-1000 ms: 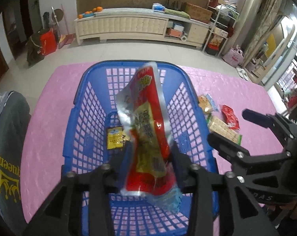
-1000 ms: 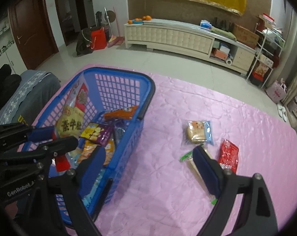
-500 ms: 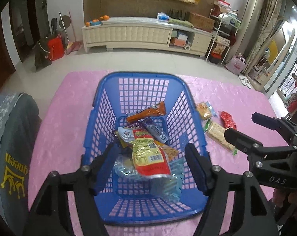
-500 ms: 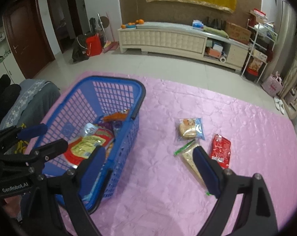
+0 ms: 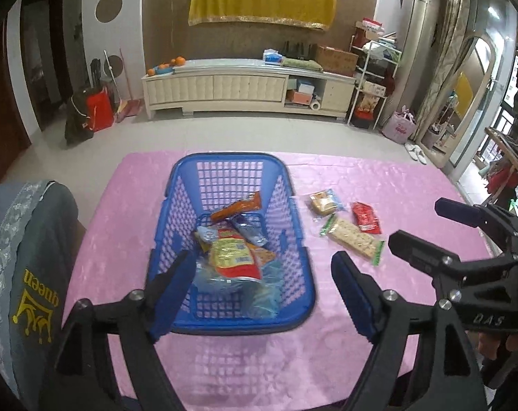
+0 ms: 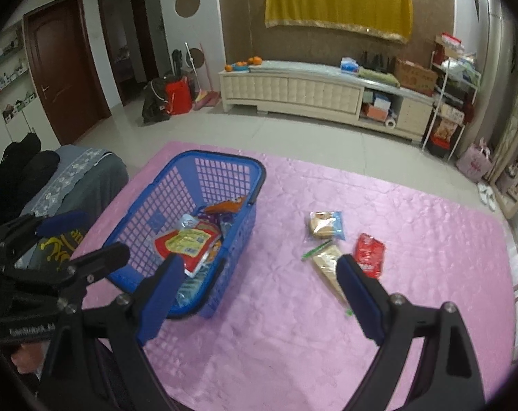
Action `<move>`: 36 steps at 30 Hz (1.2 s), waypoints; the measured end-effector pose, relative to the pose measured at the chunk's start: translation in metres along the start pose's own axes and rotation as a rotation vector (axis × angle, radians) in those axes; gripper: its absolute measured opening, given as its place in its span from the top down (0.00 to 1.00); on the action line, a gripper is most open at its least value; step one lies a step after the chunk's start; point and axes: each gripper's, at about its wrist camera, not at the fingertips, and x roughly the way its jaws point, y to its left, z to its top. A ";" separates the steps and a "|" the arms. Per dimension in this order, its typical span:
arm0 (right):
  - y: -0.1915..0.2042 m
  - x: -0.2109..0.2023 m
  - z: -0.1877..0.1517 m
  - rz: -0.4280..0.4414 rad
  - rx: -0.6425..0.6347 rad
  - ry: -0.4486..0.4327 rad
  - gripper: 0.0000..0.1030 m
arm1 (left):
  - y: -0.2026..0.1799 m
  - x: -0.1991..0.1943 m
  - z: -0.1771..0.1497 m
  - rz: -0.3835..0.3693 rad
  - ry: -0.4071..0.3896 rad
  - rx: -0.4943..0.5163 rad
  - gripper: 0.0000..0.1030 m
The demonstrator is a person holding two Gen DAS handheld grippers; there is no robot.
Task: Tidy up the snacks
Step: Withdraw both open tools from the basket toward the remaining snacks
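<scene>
Red-yellow snack pouch (image 5: 232,256) just dropped into the blue basket (image 5: 294,233); both tongs, left (image 5: 264,282) and right (image 6: 260,296), are being held released, three packets still waiting.

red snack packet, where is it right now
The red snack packet lies on the pink cloth, right of the blue basket, beside the cracker pack.

The left wrist view looks down from the near edge, facing the far cabinet (image 5: 248,90), with the blue basket (image 5: 229,322) close ahead; the right wrist view looks from further right, the basket (image 6: 248,226) at its left; both share the pink cloth (image 5: 378,178).
</scene>
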 end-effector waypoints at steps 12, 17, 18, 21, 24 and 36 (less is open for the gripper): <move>-0.065 -0.033 -0.032 -0.060 0.076 0.000 0.10 | -0.079 0.011 -0.004 -0.059 0.002 0.085 0.23; -0.103 -0.025 -0.045 -0.103 0.105 0.039 0.10 | -0.106 0.035 0.000 -0.084 0.039 0.084 0.23; -0.108 -0.025 -0.047 -0.108 0.112 0.043 0.10 | -0.112 0.042 0.001 -0.094 0.050 0.083 0.23; -0.127 -0.023 -0.052 -0.117 0.134 0.046 0.10 | -0.128 0.059 0.001 -0.096 0.078 0.092 0.23; -0.143 -0.018 -0.058 -0.138 0.138 0.054 0.10 | -0.140 0.078 0.002 -0.085 0.097 0.097 0.23; -0.192 0.065 -0.078 -0.147 0.200 0.147 0.10 | -0.149 0.168 -0.005 -0.069 0.226 0.037 0.23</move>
